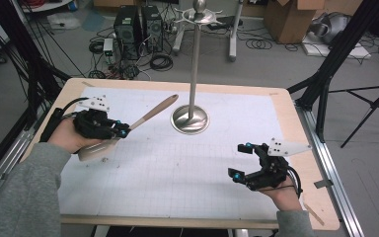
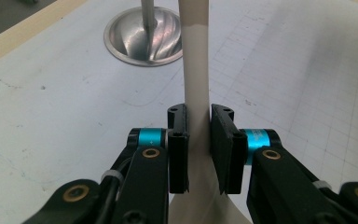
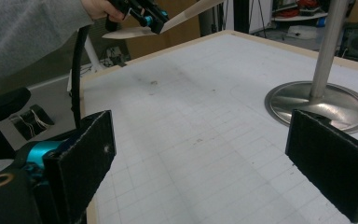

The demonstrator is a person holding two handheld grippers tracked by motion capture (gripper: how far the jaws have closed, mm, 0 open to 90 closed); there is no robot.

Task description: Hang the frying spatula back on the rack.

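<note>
Left tool (image 1: 122,129) near table's (image 1: 276,106) left edge, hand low, jaws clamped on neck of wooden spatula (image 1: 150,113); blade by hand, handle angled up toward metal stand (image 1: 191,120), spatula lifted off table. Stand base mid-table, just past handle tip. Right tool (image 1: 240,160) near right front edge, jaws spread wide, nothing between. Broad bare gridded sheet (image 1: 177,173) between tools.

A beige spatula (image 2: 196,70) sits between black jaws with cyan collars. Beyond them, a silver stand (image 2: 143,35) on a white gridded mat (image 2: 284,84).
</note>
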